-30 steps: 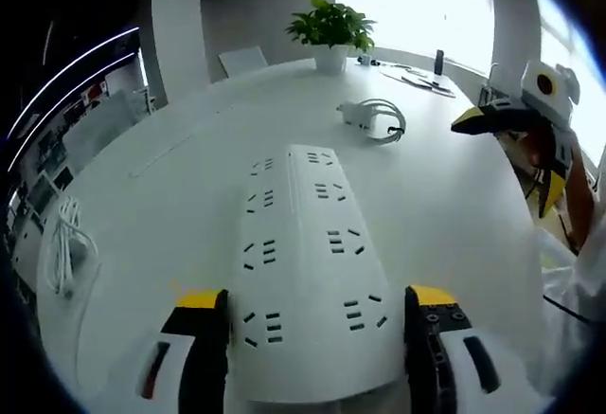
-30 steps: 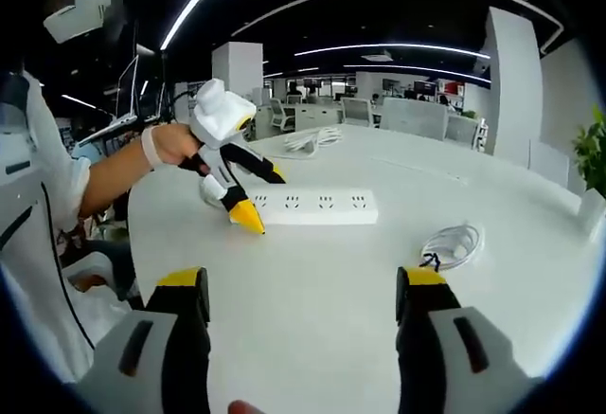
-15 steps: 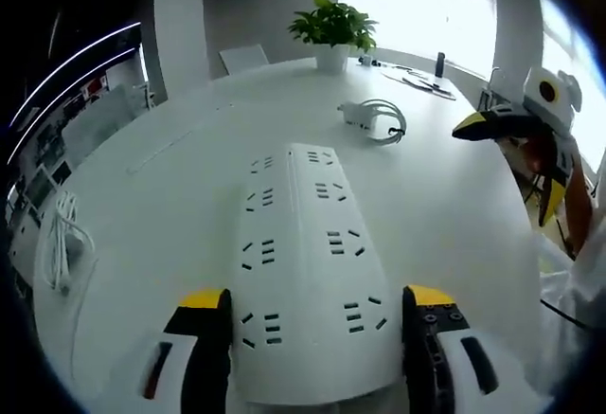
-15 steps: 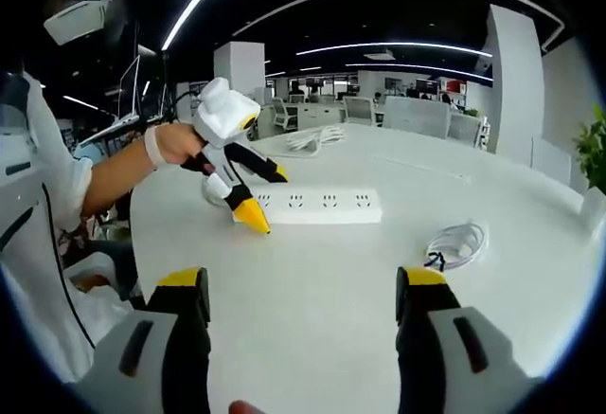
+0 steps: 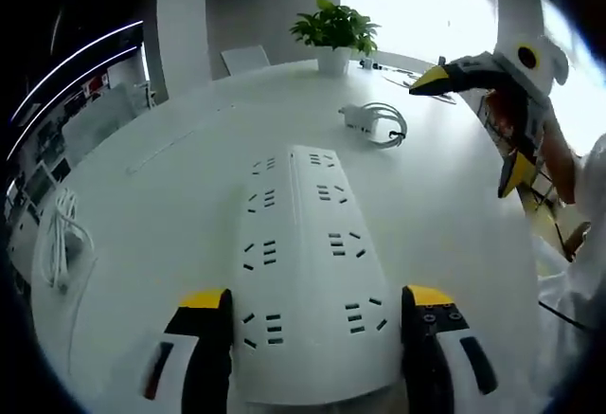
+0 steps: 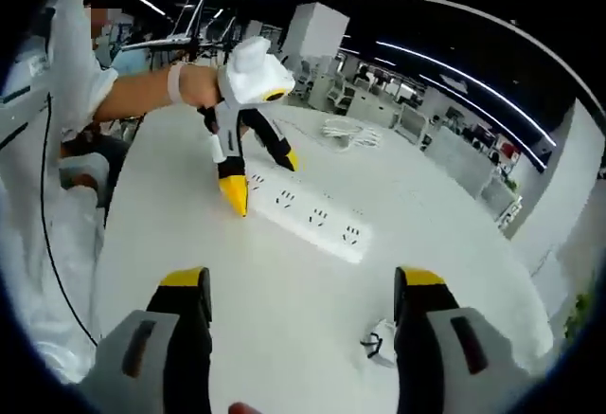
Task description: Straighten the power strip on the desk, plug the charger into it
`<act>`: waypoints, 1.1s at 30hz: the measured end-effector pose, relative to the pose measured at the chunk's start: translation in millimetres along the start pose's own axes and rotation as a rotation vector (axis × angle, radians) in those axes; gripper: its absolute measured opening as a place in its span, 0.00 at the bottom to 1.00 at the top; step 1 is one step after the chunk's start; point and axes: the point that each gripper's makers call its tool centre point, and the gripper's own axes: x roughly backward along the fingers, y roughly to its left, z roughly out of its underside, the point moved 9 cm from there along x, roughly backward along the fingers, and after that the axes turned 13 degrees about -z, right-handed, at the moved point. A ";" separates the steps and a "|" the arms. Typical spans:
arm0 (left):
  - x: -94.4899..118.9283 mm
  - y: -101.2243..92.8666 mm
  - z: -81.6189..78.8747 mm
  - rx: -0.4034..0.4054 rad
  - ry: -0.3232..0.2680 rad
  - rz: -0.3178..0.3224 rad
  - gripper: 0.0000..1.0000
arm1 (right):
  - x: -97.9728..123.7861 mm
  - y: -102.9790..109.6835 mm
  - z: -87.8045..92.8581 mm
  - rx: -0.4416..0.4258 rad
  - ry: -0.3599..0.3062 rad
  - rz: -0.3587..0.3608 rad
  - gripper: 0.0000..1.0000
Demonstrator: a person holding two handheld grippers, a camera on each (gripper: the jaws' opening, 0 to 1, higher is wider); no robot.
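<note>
The white power strip (image 5: 303, 262) lies lengthwise on the round white table (image 5: 170, 177). My left gripper (image 5: 314, 305) is open, with a jaw on either side of the strip's near end. The right gripper view shows the same strip (image 6: 308, 217) with the left gripper (image 6: 258, 177) straddling its end. A white charger with its coiled cable (image 5: 371, 120) lies beyond the strip's far end. My right gripper (image 5: 471, 128) hangs open in the air to the right of the charger. The charger (image 6: 383, 348) sits just left of the right jaw, with nothing between the right gripper's (image 6: 301, 291) jaws.
A potted plant (image 5: 331, 27) stands at the table's far edge, with small items (image 5: 417, 78) beside it near the window. Another coiled white cable (image 5: 62, 243) lies at the left edge. The person's sleeve (image 6: 57, 101) and body are close on the left.
My right gripper has risen and swung toward the charger, and its view has tilted down over the table. The left gripper and the power strip have stayed put.
</note>
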 end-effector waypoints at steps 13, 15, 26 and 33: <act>0.0 0.1 -0.1 -0.005 0.004 0.000 0.74 | -63.3 -71.8 -22.2 0.241 0.206 -0.310 0.80; 0.0 0.6 -0.3 -0.004 0.003 0.000 0.74 | -77.8 -81.6 -20.7 0.272 0.248 -0.348 0.80; 0.5 1.0 -0.2 0.001 -0.005 0.005 0.74 | -120.0 -109.9 -30.5 0.363 0.377 -0.489 0.75; -0.8 0.8 -2.0 -0.001 -0.005 0.005 0.74 | -134.5 -112.1 -31.9 0.377 0.435 -0.569 0.69</act>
